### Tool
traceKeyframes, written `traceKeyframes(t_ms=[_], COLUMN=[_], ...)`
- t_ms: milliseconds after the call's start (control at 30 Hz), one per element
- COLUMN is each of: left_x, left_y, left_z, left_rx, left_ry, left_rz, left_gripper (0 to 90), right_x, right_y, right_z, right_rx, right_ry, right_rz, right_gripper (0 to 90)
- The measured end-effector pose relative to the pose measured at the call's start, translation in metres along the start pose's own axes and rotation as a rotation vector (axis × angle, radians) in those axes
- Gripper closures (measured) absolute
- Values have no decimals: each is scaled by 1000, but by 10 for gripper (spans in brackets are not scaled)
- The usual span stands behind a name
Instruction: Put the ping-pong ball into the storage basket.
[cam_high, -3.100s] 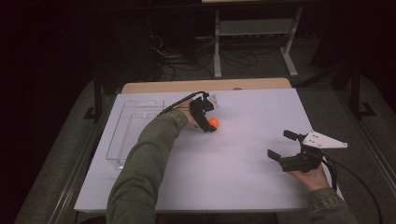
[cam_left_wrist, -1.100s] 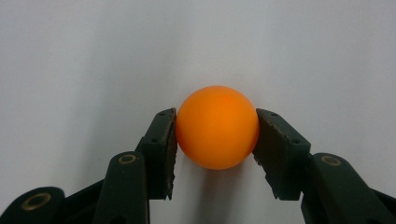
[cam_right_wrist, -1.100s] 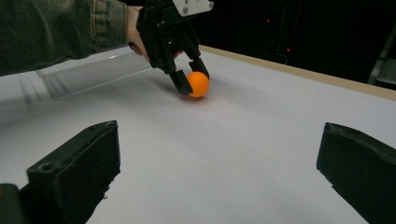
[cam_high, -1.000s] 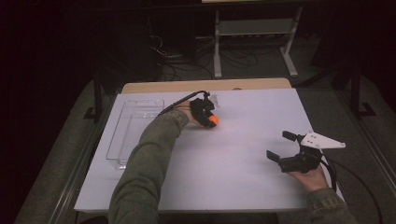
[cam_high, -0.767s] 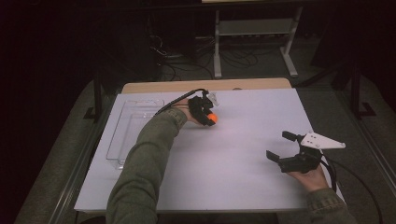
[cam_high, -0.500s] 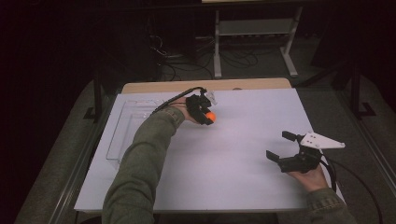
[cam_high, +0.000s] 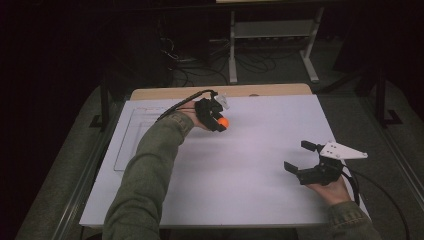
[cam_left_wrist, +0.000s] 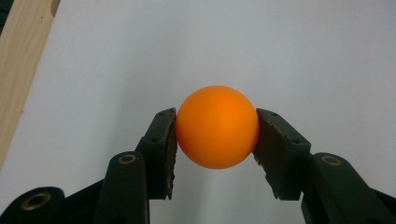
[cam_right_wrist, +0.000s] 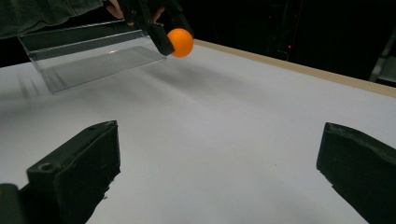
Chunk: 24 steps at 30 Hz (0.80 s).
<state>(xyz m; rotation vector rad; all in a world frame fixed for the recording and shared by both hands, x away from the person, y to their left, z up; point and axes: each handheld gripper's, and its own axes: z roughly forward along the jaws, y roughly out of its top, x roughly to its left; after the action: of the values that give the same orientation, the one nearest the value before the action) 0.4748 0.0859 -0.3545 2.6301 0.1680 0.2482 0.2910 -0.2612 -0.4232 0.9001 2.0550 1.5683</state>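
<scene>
Orange ball (cam_left_wrist: 217, 126) clamped between black fingers (cam_left_wrist: 161, 151), white tabletop (cam_left_wrist: 303, 56)

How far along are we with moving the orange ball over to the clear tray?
Done: the left gripper is shut on the orange ball and holds it clear of the white table. In hand: carrying it. Left: getting it into the clear tray, likely next. The right gripper rests open.

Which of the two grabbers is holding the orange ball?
The left gripper, by the clear tray: its jaws pinch the orange ball from both sides. The right gripper has its jaws wide apart with nothing between them.
</scene>
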Motion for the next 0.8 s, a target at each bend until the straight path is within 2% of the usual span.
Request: traceKeyframes(t_ms=[433,800], left_x=[-7,-13], left_y=[-1,-1], left_z=[-31,-47], left_rx=[-13,-11], left_ry=[36,47], left_rz=[14,25], left_gripper=[505,505], right_x=[0,0], right_y=[0,0], right_z=[0,1], right_rx=[4,8], right_ry=[-1,1], right_rz=[3,6], right_gripper=[0,0])
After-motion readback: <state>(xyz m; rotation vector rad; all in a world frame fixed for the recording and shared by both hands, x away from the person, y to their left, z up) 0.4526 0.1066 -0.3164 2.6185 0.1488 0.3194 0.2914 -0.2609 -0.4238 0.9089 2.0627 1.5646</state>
